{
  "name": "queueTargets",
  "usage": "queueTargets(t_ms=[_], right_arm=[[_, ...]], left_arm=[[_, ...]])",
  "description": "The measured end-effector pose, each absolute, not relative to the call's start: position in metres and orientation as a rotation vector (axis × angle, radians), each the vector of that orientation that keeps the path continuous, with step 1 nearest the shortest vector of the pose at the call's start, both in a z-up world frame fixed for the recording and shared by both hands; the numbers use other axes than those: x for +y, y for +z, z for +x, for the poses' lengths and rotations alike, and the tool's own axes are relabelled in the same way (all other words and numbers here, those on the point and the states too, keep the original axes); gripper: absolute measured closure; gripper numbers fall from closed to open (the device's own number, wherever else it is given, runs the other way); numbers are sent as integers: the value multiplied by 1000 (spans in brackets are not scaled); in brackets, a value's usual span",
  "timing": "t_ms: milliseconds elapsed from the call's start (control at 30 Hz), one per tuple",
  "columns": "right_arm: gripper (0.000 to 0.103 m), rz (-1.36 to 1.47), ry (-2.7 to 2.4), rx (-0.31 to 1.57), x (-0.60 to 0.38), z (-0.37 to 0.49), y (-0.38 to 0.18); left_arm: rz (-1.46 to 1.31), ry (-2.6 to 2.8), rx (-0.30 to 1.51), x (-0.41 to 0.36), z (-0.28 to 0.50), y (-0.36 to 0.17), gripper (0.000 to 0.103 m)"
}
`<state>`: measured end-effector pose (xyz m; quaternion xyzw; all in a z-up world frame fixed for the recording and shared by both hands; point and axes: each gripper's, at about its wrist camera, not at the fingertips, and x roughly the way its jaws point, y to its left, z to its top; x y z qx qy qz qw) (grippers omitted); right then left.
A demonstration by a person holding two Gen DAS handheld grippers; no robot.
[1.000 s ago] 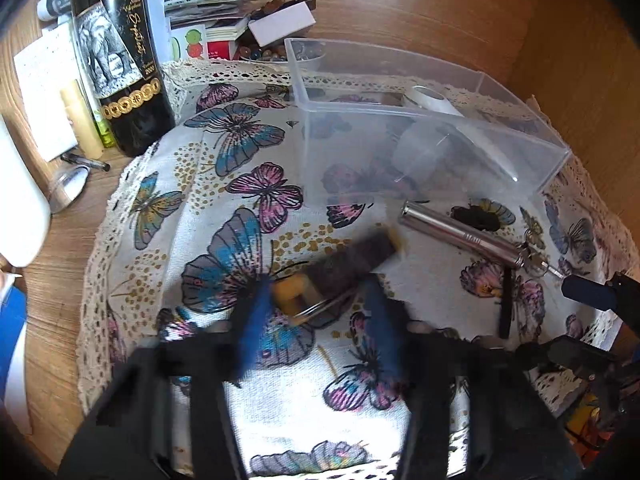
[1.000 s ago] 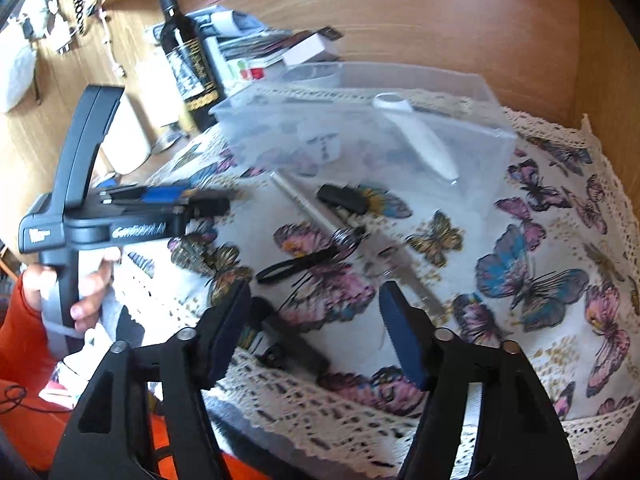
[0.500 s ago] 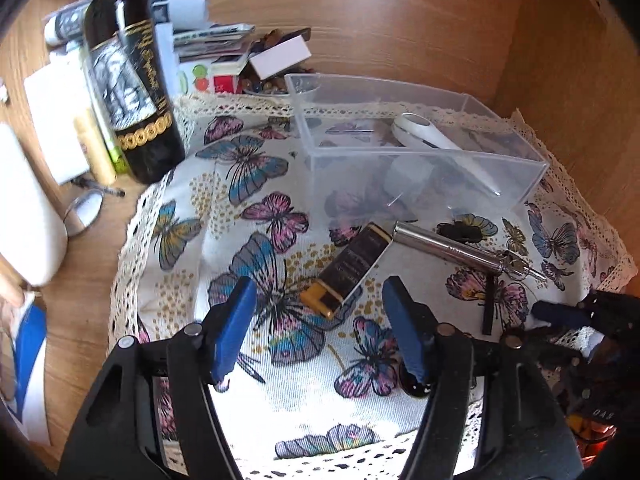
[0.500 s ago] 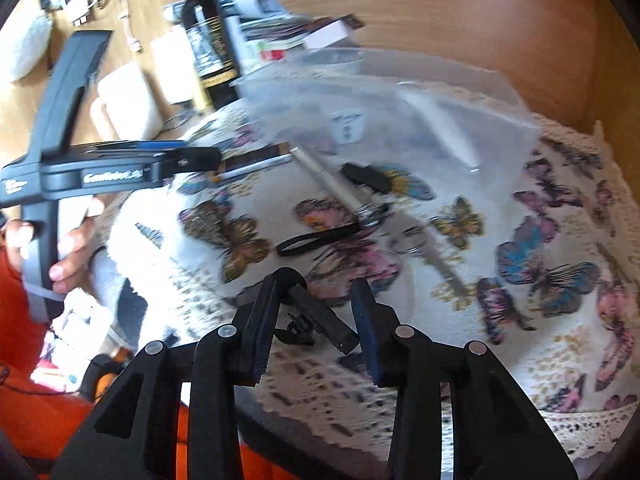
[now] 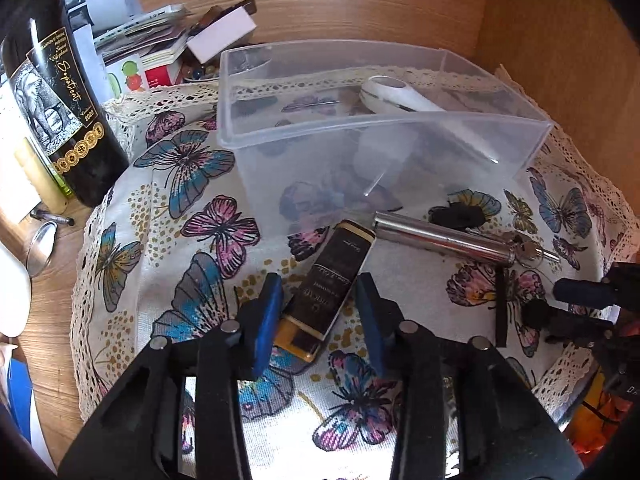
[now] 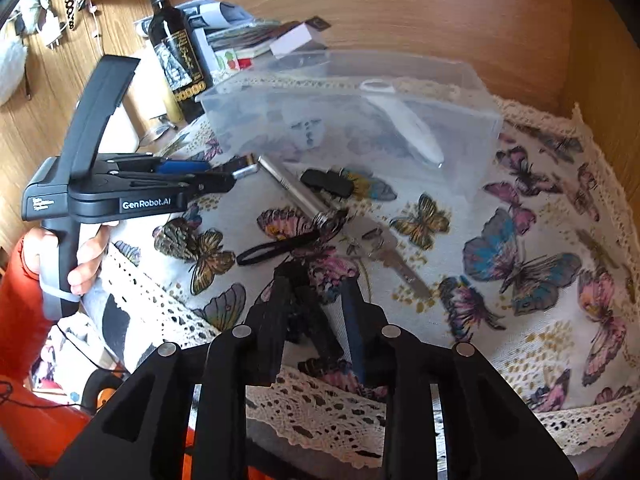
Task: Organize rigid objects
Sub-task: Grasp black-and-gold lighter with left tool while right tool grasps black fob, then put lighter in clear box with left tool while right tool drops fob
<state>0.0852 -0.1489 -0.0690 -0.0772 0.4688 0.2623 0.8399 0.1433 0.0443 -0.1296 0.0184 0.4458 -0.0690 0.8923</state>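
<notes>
The left gripper [image 5: 318,312] stands spread around a dark, gold-edged perfume box [image 5: 334,280] lying on the butterfly tablecloth [image 5: 188,216], just in front of the clear plastic bin [image 5: 360,128]. The right gripper [image 6: 314,316] pinches a small black object [image 6: 306,300], possibly a clip, near the cloth's lace edge.
</notes>
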Motion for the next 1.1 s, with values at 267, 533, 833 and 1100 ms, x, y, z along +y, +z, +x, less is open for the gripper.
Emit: queueTargets(t_ms=[267, 533, 833, 1100], right_arm=[[76, -216, 594, 996, -137, 77, -78], [82, -172, 546, 958, -145, 78, -70], [82, -143, 493, 857, -155, 91, -41], [82, -115, 465, 755, -156, 106, -13]], left_arm=[[64, -147, 899, 39, 120, -128, 80], [8, -121, 855, 51, 103, -117, 81], [-26, -149, 759, 52, 87, -85, 94], [-26, -165, 677, 50, 85, -60, 94]])
